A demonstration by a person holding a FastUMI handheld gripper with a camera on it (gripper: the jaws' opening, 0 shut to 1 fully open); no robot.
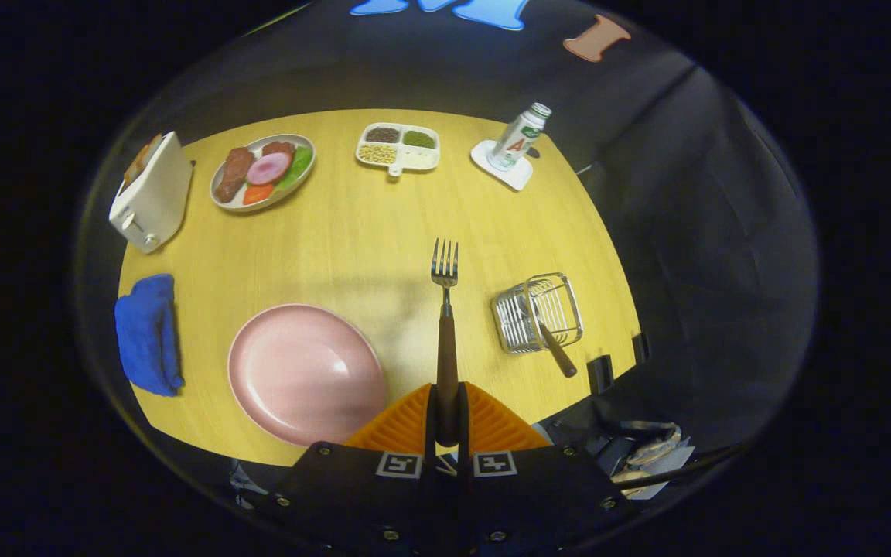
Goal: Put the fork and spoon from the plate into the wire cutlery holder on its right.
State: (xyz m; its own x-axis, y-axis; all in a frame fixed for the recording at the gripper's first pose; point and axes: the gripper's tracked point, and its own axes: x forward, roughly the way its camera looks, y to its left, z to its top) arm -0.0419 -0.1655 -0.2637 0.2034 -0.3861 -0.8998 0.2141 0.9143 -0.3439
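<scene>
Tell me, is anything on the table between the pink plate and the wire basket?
In the gripper view, only the held fork crosses above bare wood between pink plate and wire basket; the gripper clamps its handle.

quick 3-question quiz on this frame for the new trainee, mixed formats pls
1. True or false: the tool is shut on the fork, gripping its brown handle with the tines pointing away.
2. What already stands in the wire cutlery holder?
A. nothing
B. a brown-handled utensil
C. the bottle
3. Fill in: the pink plate lies to the ____ of the held fork and has no cutlery on it.

Key
1. True: both orange fingers press on the handle.
2. B: its handle leans out over the holder's rim; the head end is hidden among the wires, so it cannot be identified for sure.
3. left
</scene>
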